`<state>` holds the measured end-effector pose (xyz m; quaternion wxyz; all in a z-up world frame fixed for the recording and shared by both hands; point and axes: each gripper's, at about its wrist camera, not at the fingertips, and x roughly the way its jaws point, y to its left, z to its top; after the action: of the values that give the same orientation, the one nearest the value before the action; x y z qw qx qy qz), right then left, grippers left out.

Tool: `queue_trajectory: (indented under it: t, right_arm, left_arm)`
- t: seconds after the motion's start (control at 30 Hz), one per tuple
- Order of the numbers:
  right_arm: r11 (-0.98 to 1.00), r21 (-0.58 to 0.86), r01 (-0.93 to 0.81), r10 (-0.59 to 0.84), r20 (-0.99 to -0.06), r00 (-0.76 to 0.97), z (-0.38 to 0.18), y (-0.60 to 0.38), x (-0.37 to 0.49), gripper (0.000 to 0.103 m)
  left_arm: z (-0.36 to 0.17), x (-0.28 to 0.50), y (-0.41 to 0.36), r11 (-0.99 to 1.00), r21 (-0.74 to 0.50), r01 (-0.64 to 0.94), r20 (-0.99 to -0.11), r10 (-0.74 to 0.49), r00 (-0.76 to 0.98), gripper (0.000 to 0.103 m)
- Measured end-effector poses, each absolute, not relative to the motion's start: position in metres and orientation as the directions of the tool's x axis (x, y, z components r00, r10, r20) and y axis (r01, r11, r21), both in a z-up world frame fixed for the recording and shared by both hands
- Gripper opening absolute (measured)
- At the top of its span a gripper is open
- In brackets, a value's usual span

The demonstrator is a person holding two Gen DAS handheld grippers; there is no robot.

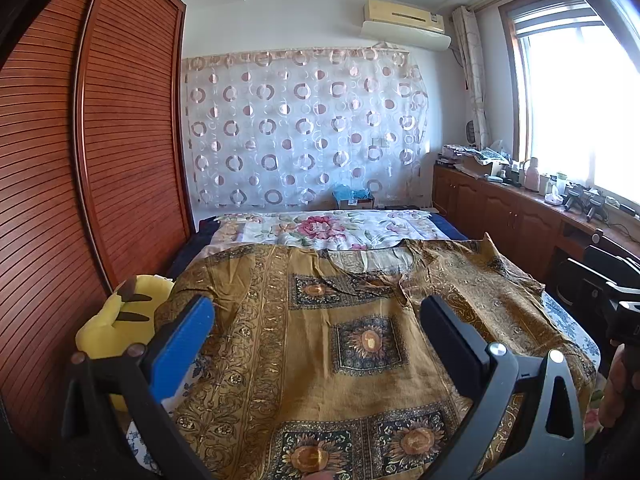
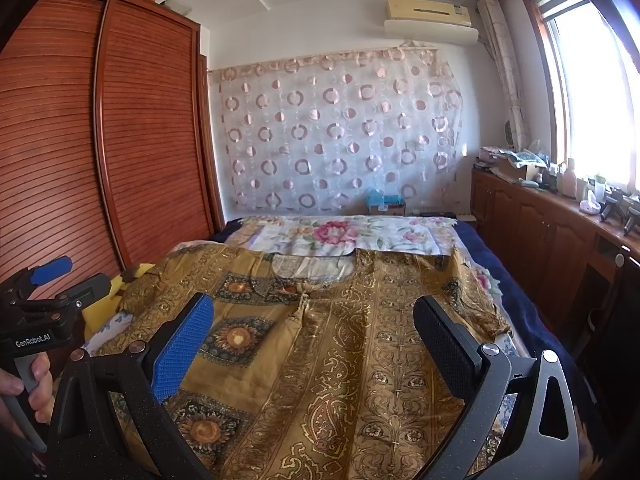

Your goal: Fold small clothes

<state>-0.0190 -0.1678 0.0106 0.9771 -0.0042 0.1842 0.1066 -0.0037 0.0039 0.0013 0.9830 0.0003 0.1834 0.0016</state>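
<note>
One shirt [image 1: 340, 340] is lying flat on the bed [image 1: 576, 328] — two grippers, left [image 1: 316, 344] and right [image 2: 312, 344], are hovering wide open, holding nothing; one yellow plush toy [image 1: 116, 320] is sitting beside it.

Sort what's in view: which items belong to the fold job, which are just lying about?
Job:
- brown patterned top, spread flat on the bed
- left gripper, open, holding nothing
- right gripper, open, holding nothing

Lying about:
- yellow plush toy at the bed's left edge
- floral quilt beyond the top
- clutter on the window counter
</note>
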Motion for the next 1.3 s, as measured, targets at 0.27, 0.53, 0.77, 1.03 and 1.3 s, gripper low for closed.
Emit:
queue_trajectory:
  t: [0.27, 0.53, 0.77, 1.03, 1.3]
  right_arm:
    - [0.977, 0.031, -0.210, 0.207, -0.359, 0.910, 0.011, -0.165, -0.019, 0.102]
    - [0.977, 0.032, -0.210, 0.207, -0.359, 0.910, 0.011, -0.161, -0.020, 0.102]
    - [0.977, 0.031, -0.209, 0.206, -0.360, 0.910, 0.011, -0.155, -0.021, 0.102]
    - [0.978, 0.033, -0.208, 0.206, -0.357, 0.911, 0.011, -0.148, -0.021, 0.102]
    - [0.978, 0.032, -0.208, 0.205, -0.358, 0.911, 0.012, -0.145, -0.021, 0.102]
  left_arm:
    - [0.001, -0.004, 0.003, 1.000, 0.003, -0.003, -0.361, 0.004, 0.933, 0.103]
    - [0.007, -0.005, 0.005, 1.000, 0.002, -0.005, -0.355, 0.006, 0.935, 0.103]
    - [0.008, -0.005, 0.005, 1.000, 0.002, -0.005, -0.356, 0.005, 0.934, 0.103]
    - [0.010, -0.004, 0.003, 1.000, 0.004, -0.002, -0.352, 0.003, 0.936, 0.103]
    - [0.013, -0.007, 0.000, 1.000, 0.006, -0.003, -0.345, 0.005, 0.939, 0.103]
